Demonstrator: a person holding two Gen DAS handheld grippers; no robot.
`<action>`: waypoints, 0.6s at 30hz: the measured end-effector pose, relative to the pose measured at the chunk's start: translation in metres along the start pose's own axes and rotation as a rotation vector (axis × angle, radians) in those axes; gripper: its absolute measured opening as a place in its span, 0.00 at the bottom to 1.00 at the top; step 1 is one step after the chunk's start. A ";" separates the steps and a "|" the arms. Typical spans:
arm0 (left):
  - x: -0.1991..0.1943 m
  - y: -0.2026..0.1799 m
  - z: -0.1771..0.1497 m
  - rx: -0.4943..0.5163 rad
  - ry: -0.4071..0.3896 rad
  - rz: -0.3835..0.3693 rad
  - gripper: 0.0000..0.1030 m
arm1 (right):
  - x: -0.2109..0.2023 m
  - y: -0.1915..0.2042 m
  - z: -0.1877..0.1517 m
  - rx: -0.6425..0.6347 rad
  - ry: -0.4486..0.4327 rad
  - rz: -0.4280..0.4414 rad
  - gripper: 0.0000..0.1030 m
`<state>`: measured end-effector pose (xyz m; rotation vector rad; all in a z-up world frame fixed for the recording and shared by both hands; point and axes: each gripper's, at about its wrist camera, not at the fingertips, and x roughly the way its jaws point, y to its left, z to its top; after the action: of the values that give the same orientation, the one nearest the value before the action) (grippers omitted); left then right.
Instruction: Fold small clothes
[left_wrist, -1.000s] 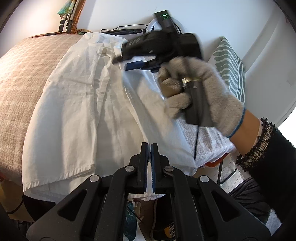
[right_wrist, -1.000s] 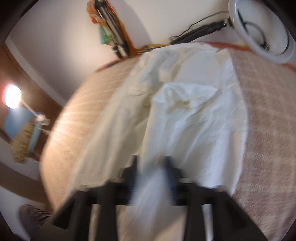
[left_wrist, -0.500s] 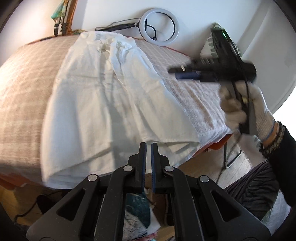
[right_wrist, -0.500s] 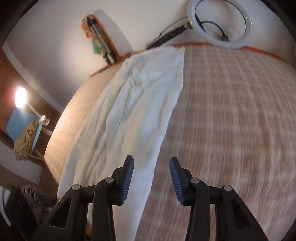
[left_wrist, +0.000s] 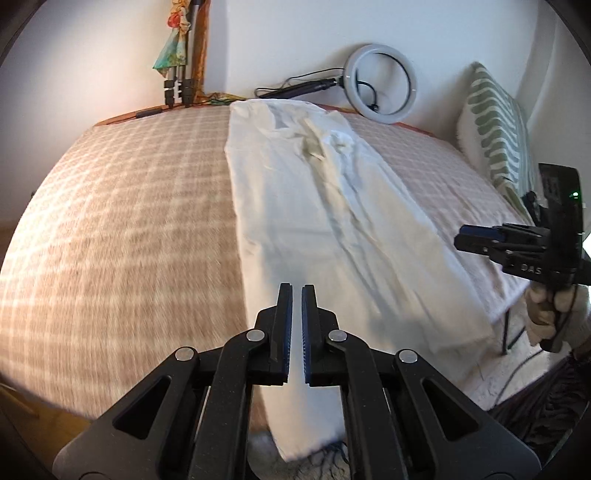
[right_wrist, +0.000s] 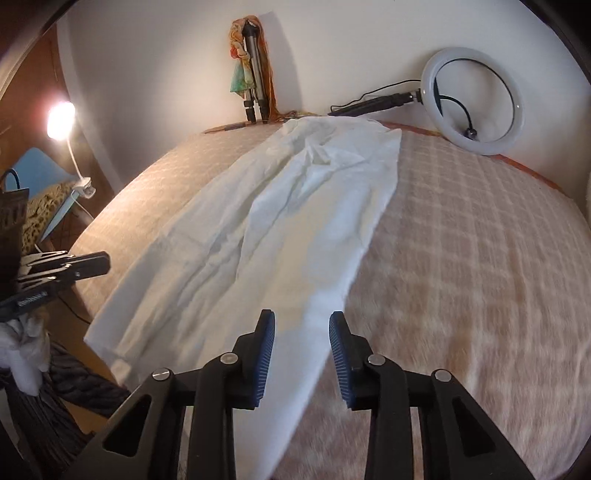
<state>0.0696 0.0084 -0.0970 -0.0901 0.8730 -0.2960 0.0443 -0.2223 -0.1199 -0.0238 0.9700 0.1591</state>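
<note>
I am keeping the white garment (left_wrist: 317, 229) lying lengthwise on the checked bedspread (left_wrist: 122, 229), folded into a long strip, its near end hanging over the bed edge. My left gripper (left_wrist: 294, 295) is hovering above that end, fingers together, empty. My right gripper (right_wrist: 302, 328) is angling down, jaws closing on nothing.
</note>
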 end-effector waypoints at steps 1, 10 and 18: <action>0.006 0.003 0.001 -0.015 0.010 -0.012 0.01 | 0.008 -0.001 0.005 0.009 0.011 0.014 0.30; 0.024 0.010 -0.037 0.024 0.076 -0.043 0.03 | 0.026 0.004 -0.023 -0.014 0.119 -0.001 0.35; 0.001 0.004 -0.068 0.081 0.083 -0.069 0.03 | 0.007 -0.001 -0.050 0.048 0.143 0.077 0.36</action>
<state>0.0194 0.0151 -0.1421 -0.0330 0.9405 -0.4019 0.0074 -0.2271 -0.1544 0.0474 1.1179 0.2071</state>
